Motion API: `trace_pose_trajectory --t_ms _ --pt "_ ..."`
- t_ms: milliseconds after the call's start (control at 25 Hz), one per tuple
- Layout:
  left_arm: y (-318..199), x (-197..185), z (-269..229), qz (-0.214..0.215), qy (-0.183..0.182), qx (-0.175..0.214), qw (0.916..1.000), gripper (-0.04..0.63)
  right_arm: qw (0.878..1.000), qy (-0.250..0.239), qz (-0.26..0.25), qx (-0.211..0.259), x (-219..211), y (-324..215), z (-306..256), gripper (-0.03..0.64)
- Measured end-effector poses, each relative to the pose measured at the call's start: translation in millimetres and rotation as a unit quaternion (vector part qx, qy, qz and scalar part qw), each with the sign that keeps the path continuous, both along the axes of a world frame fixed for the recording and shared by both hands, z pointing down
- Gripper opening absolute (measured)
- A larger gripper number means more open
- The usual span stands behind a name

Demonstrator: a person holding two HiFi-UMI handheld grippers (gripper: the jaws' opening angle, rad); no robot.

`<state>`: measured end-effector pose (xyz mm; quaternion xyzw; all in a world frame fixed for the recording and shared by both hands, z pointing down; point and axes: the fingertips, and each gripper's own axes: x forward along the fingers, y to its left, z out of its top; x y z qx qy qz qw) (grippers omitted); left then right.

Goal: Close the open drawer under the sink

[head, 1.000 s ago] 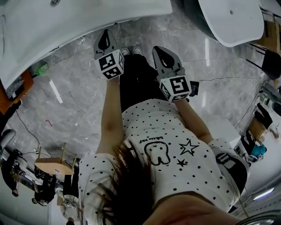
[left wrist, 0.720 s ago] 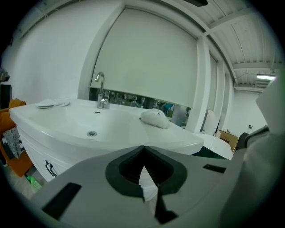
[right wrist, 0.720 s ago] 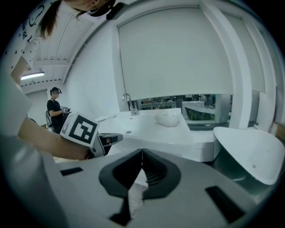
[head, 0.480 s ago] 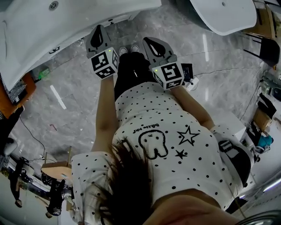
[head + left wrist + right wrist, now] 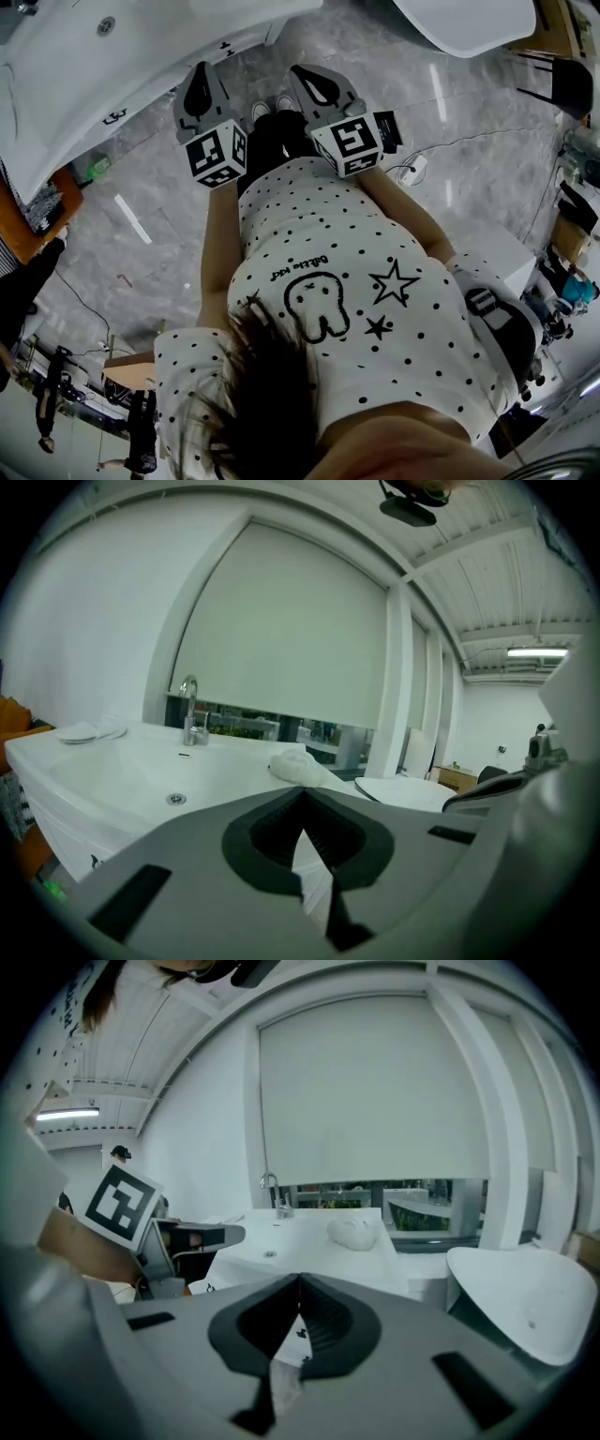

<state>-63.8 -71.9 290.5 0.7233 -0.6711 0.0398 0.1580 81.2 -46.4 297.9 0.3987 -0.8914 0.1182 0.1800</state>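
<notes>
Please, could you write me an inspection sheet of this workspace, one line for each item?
Surface: grey marble floor; white sink with faucet.
Job's things: cabinet front under the sink; cannot tell whether a drawer is open.
Clutter: white cloth on the sink's edge; green object beside the sink.
Grippers: left hand-held gripper shut, empty; right hand-held gripper shut, empty.
Cables: white plug with thin cable on the floor.
Surroundings: second white basin; blind drawn over the window.

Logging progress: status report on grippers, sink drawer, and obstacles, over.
Left gripper, right gripper: jaws shut, empty, touching nothing. Sink ahead; no open drawer in view beneath it. Nothing in the way.
</notes>
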Motion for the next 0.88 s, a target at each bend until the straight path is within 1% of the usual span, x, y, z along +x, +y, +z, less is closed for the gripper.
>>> trace_pose_trajectory --t_ms 160,360,640,880 --pt "14.2 12.7 -24.9 0.010 -0.004 0.019 0.9998 0.003 1.000 -0.007 0.005 0.008 7.0 2.7 -10.7 0.015" --pt "18.2 19.1 -39.0 0.023 -0.006 0.035 0.9991 0.003 1.000 -0.014 0.011 0.017 5.7 -6.8 -16.4 0.015" --pt "31.6 30.0 -51.6 0.040 -0.007 0.043 0.9983 0.005 0.999 -0.020 0.008 0.029 8.2 -6.5 -28.1 0.015" --pt "39.6 30.3 -57.7 0.046 -0.004 0.051 0.9976 0.004 0.999 -0.030 0.000 0.039 4.2 -6.4 -36.9 0.015"
